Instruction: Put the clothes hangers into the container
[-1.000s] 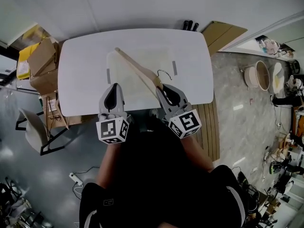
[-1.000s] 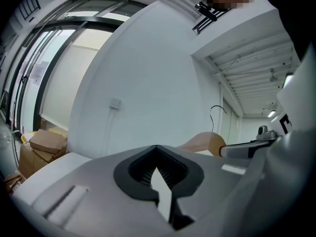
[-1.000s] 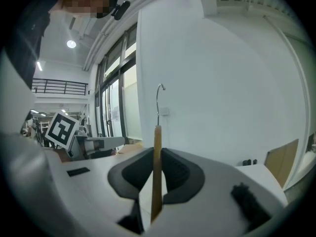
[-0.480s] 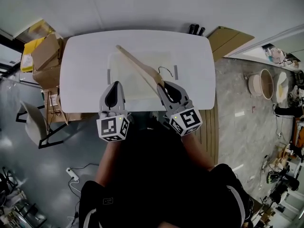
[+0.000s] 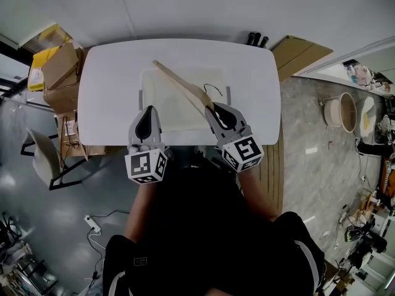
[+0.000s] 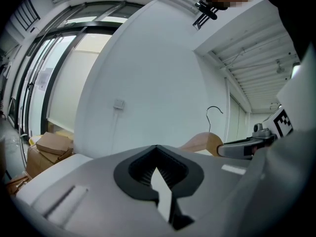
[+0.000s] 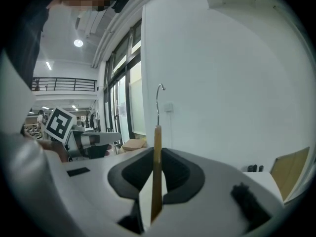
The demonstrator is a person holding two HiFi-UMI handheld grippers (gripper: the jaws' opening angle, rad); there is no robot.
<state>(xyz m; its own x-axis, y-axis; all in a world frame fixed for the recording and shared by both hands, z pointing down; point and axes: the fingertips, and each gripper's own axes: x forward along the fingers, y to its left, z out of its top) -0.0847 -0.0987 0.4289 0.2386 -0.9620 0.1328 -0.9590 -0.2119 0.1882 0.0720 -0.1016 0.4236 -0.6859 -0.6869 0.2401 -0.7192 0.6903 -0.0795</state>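
Head view: a white surface (image 5: 105,103) carries a clear, shallow container (image 5: 165,115) at its middle. One wooden clothes hanger (image 5: 182,84) runs slantwise over the container, from its far left corner to its near right corner, with the wire hook (image 5: 214,90) on the right side; whether the wood touches the container cannot be told. The right hand-held gripper (image 5: 213,108) has the near end of the hanger. The left hand-held gripper (image 5: 147,111) sits at the near left edge of the container, apart from the hanger. Cardboard boxes (image 5: 58,73) stand off the left of the surface, and a chair (image 5: 42,165) lies nearer on that side. Left gripper view: the left hand-held gripper (image 6: 158,161) has its jaws drawn together, only a sliver of light showing, with nothing between them. The hanger (image 6: 201,143) shows to the right, hook (image 6: 214,113) upward, and the right hand-held gripper (image 6: 243,149) meets it from the right. Right gripper view: the right hand-held gripper (image 7: 156,181) is closed on the hanger (image 7: 157,139), which is seen edge-on as a thin upright wooden strip pressed between the pads, its hook (image 7: 159,92) rising above. The left hand-held gripper (image 7: 91,141) shows to the left, well apart from the hanger.
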